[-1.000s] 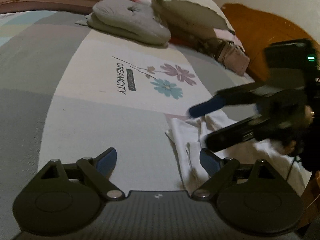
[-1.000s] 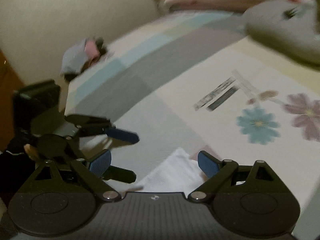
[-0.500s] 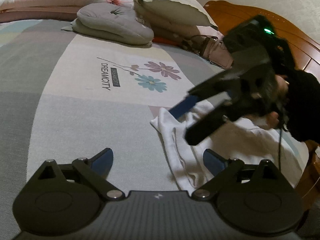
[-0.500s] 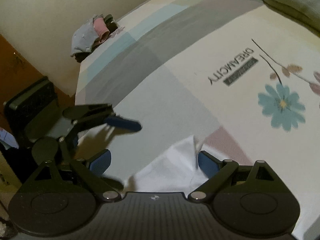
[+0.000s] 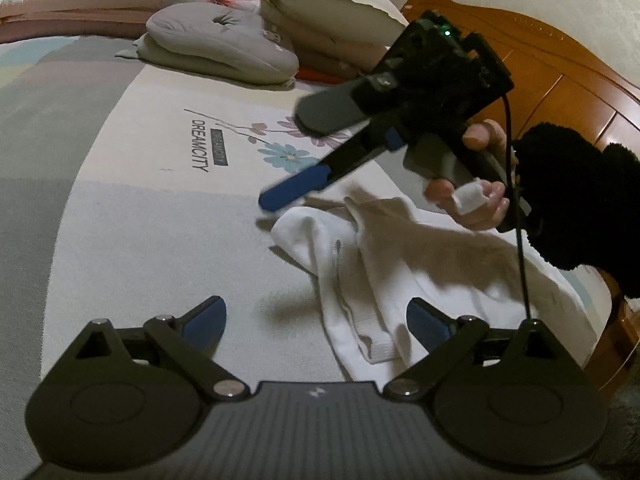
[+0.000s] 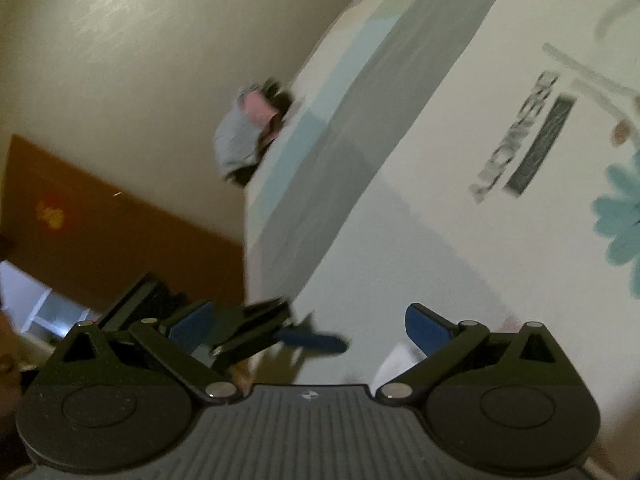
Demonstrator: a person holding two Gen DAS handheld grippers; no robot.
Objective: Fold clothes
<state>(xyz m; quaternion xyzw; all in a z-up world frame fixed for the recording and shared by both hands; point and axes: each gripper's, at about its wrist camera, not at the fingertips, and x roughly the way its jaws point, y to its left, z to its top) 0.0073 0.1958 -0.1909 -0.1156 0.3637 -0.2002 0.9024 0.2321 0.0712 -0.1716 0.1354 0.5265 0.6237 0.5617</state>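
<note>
the left claw [image 5: 316, 316] hangs with its jaws wide apart and empty over the near end of a white garment [image 5: 400, 264]. the right claw [image 6: 306, 326] is opening, nothing between its jaws, above the garment's far corner. the garment lies rumpled on the bed [image 5: 140, 220], its long axis running from the near right edge toward the printed flowers [image 5: 288, 156].
</note>
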